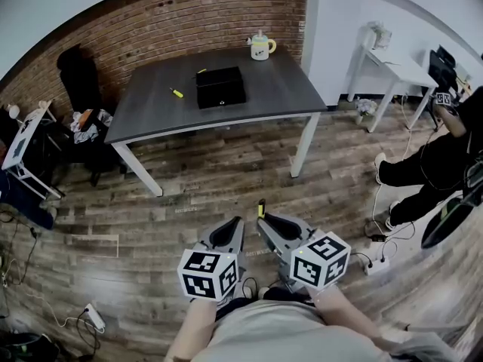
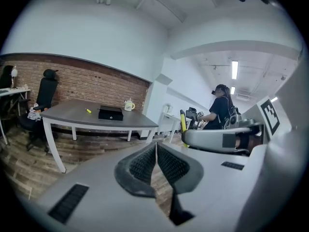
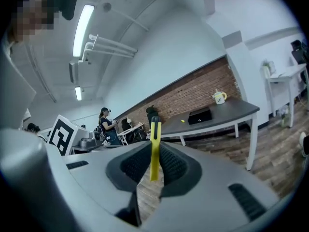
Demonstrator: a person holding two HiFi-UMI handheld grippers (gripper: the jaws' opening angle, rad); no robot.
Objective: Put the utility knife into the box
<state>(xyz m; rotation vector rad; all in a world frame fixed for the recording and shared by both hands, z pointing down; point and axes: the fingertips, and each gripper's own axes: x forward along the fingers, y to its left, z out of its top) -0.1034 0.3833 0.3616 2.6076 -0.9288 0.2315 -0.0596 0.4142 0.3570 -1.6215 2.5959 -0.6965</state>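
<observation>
The right gripper (image 1: 266,221) has its jaws pinching the utility knife (image 1: 261,208). The yellow handle is upright between the pads, and its dark end sticks out above them. The left gripper (image 1: 235,228) is just beside it, with jaws pressed together on nothing.

Both are held low in front of the person, well apart from the dark desk (image 1: 151,115), with a stretch of plank floor (image 1: 211,183) between them and it. The black box (image 1: 220,87) sits near the middle of the desk. A small yellow item (image 1: 176,93) lies just to its left, and a white and yellow mug (image 1: 261,47) stands behind it near the brick wall (image 1: 189,21).

A black chair (image 1: 78,72) stands off the desk's left end, beside a cluttered white cart (image 1: 23,149). To the right, a white desk (image 1: 396,66) stands against the wall, and a seated person (image 1: 426,168) is near a power strip (image 1: 375,265) on the floor.
</observation>
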